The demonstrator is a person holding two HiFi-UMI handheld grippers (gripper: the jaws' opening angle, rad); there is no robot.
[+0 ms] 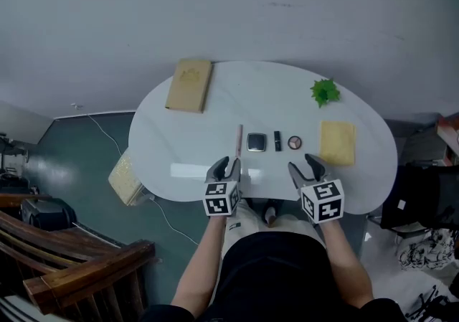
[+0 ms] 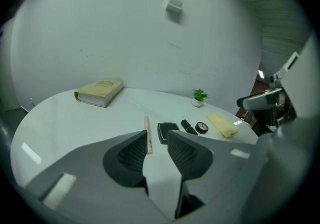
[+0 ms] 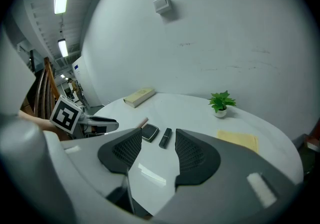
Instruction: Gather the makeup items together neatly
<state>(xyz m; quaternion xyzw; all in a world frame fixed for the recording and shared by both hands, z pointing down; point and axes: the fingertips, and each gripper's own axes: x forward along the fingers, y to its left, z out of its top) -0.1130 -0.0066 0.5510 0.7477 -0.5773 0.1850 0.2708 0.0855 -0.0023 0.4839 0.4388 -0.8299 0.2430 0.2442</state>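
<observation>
Four makeup items lie in a row near the front of the white table (image 1: 215,112): a thin pink pencil (image 1: 239,140), a dark square compact (image 1: 257,143), a black lipstick (image 1: 277,140) and a small round pot (image 1: 294,143). My left gripper (image 1: 225,168) hovers just in front of the pencil, open and empty. In the left gripper view, the left gripper (image 2: 156,138) frames the pencil (image 2: 146,125) and the compact (image 2: 166,130) beyond its jaws. My right gripper (image 1: 305,166) stands open in front of the pot, holding nothing. The lipstick (image 3: 165,138) shows beyond its jaws.
A tan book (image 1: 190,84) lies at the table's far left. A small green plant (image 1: 325,91) stands at the far right, with a folded yellow cloth (image 1: 337,143) just right of the pot. A wooden rail (image 1: 79,263) is at the lower left, off the table.
</observation>
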